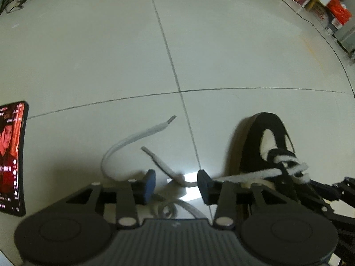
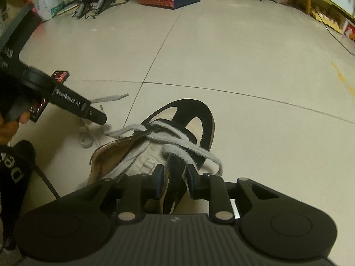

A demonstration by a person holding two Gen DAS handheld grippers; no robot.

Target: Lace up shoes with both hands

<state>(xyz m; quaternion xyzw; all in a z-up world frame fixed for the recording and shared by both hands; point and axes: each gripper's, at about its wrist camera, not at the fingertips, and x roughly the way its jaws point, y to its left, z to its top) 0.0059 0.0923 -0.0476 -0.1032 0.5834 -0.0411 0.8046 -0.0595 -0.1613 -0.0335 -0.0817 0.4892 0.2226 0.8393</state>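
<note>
Slack remains in the flat white cotton shoelace [image 1: 255,174] crossing our black-and-cream canvas shoe [image 2: 190,119]; left gripper [image 1: 176,182] gapes wide at six o'clock, right gripper [image 2: 175,177] narrowly straddles the black strap [image 2: 176,184]; we should pull evenly.

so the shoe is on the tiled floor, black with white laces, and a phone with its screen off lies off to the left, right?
Not quite: the phone's screen is on, showing a reddish video, as the left wrist view shows. The rest holds: the black shoe sits on the tiled floor with white laces, and the phone lies to the left.
</note>
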